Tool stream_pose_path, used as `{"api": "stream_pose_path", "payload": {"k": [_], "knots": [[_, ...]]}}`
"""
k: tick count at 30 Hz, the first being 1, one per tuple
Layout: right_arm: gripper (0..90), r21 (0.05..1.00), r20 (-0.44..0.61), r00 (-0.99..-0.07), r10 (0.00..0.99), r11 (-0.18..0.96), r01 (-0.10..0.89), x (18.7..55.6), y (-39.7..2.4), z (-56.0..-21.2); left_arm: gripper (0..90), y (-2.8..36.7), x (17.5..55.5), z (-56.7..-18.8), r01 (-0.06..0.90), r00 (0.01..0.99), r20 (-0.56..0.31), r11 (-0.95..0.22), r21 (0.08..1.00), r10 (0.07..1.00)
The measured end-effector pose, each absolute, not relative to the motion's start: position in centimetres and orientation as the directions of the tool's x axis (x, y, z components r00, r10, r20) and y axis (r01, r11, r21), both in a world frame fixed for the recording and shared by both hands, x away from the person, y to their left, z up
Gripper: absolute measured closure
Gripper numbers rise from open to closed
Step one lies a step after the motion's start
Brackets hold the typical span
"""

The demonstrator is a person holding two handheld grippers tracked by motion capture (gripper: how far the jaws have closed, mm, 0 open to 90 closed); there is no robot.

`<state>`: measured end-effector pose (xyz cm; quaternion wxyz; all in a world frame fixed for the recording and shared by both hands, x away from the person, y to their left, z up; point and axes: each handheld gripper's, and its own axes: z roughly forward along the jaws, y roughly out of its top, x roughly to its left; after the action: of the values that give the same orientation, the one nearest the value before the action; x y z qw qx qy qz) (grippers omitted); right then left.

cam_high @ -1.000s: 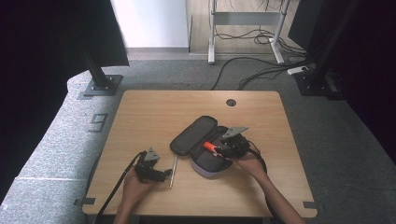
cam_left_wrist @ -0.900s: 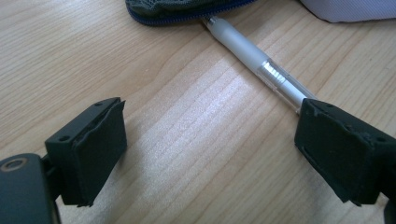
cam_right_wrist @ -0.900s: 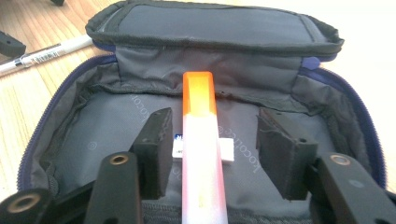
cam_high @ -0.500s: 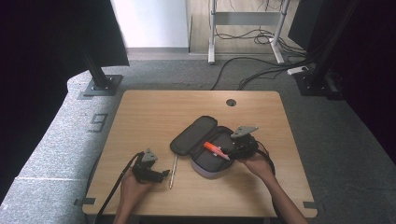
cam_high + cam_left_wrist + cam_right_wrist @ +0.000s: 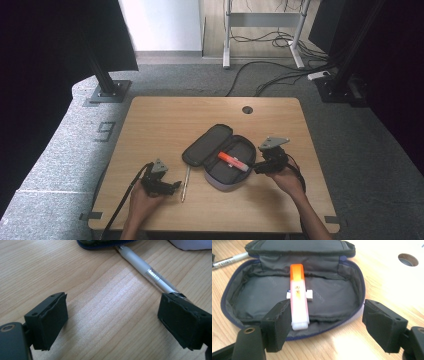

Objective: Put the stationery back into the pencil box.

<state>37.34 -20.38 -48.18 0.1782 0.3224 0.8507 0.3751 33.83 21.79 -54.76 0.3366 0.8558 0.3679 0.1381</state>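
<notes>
Right gripper (image 5: 256, 169) has just been opening, jaws now wide, nothing between them; orange marker (image 5: 232, 161) lies inside the open pencil case (image 5: 222, 176). Left gripper (image 5: 176, 186) released, with the pen (image 5: 185, 177) on the table at its 1 o'clock. Risk, I judge: a low approach nudges the pen under the case's rim.

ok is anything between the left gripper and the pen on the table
Nothing visible. The left gripper is open over bare table, and the pen lies just ahead, its near end by one jaw. The pencil case sits beyond the pen's far tip, not in the path.
</notes>
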Motion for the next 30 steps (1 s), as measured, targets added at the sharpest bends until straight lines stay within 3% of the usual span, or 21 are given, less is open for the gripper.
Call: {"api": "stream_pose_path", "payload": {"k": [14, 30], "knots": [[17.7, 0.751, -0.070, -0.690, 0.721, 0.493, 0.440, 36.1, -21.8, -49.8, 9.0, 21.8, 33.8, -54.8, 0.537, 0.691, -0.010, -0.503, 0.677, 0.723], [12.8, 0.744, -0.024, -0.604, 0.796, 0.418, 0.521, 35.8, -23.9, -54.5, 8.9, 21.8, 33.6, -54.8, 0.540, 0.686, -0.011, -0.499, 0.677, 0.727]]}}
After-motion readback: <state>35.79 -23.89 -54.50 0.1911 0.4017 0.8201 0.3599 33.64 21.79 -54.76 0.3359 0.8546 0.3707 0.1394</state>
